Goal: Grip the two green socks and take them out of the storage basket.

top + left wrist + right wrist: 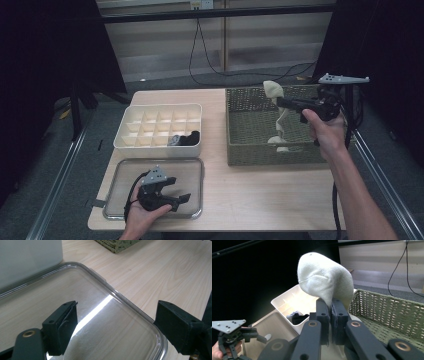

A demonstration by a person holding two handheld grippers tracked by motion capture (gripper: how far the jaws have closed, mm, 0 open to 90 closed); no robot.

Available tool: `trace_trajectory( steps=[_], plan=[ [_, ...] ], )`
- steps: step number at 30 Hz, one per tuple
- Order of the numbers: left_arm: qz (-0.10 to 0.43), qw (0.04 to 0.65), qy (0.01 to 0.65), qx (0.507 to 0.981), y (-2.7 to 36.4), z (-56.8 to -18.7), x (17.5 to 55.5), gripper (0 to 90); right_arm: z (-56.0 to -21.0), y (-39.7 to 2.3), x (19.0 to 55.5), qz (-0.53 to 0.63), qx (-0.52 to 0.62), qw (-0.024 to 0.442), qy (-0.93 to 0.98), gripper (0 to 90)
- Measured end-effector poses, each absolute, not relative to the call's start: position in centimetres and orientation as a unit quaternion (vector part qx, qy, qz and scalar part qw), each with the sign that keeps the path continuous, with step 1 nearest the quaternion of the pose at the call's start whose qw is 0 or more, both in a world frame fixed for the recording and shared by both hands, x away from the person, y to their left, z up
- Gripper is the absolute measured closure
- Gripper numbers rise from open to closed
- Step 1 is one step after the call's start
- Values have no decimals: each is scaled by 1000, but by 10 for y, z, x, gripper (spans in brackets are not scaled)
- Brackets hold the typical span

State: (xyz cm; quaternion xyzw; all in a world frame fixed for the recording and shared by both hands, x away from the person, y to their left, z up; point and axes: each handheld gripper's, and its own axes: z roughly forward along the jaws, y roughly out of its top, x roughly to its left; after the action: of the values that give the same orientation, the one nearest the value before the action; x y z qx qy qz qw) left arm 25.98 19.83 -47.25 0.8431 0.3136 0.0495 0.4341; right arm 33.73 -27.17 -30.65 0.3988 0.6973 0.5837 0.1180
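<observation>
My right gripper is shut on a cream sock, held up over the woven basket at the right; the sock's lower end hangs down into the basket. In the right gripper view the sock bulges above the closed jaws. My left gripper rests open over the clear lid at the table's front left, nothing between its jaws. In the left gripper view the lid lies under the wide-apart fingers. A dark sock sits in one compartment of the white divided box.
The wooden table has bare room between the lid and the basket. Black cables hang on the wall behind. Dark curtains and metal rails flank both sides of the table.
</observation>
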Motion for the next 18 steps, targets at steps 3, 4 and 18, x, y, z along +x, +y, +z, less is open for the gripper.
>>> trace_trajectory(
  steps=[3,4,18],
  plan=[
    [50,438,316,840,198,-472,260,182,-302,-269,329,583,393,121,701,863],
    [50,440,316,839,198,-472,260,182,-302,-269,329,583,393,121,701,863],
    [40,448,309,838,195,-470,257,207,-302,-262,291,586,378,119,707,863]
  ],
)
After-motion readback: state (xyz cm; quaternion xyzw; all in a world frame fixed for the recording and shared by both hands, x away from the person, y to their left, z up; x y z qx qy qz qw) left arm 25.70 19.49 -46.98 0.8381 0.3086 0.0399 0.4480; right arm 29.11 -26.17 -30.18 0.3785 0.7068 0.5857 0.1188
